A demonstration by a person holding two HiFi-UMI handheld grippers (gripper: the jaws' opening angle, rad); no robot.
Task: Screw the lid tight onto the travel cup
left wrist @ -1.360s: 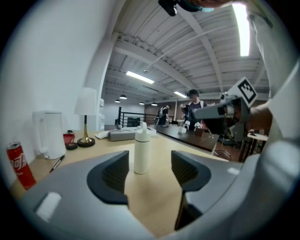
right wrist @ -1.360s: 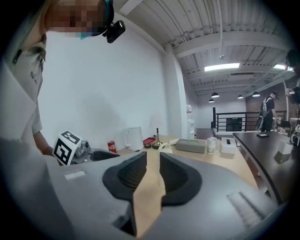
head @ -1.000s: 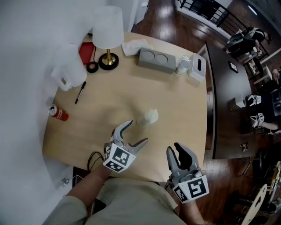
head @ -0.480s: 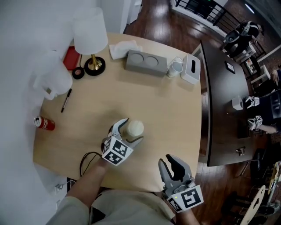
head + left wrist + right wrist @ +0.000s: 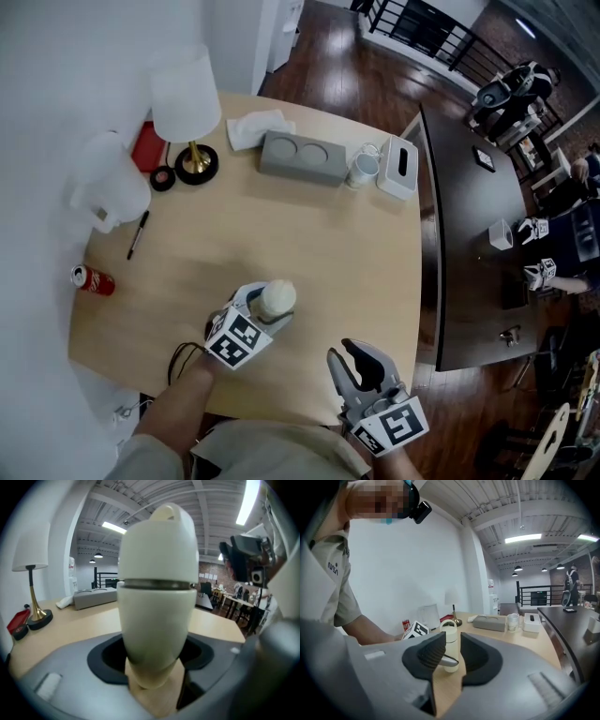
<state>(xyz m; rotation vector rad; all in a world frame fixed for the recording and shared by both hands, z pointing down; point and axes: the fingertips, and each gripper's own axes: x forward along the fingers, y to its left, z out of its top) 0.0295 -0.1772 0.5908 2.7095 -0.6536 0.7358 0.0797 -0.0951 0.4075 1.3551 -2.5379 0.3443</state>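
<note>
Moved forward onto the travel cup (image 5: 278, 297), left gripper (image 5: 265, 308) jaws have just closed around it; right gripper (image 5: 352, 360) jaws narrowly apart.

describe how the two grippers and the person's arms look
The left gripper and right gripper are grey, each with two curved jaws lined by dark pads; the right one's look ribbed. Each carries a white cube printed with black square markers. The person wears a pale beige short sleeve. The left jaws have just been closing, with the cup between them.
</note>
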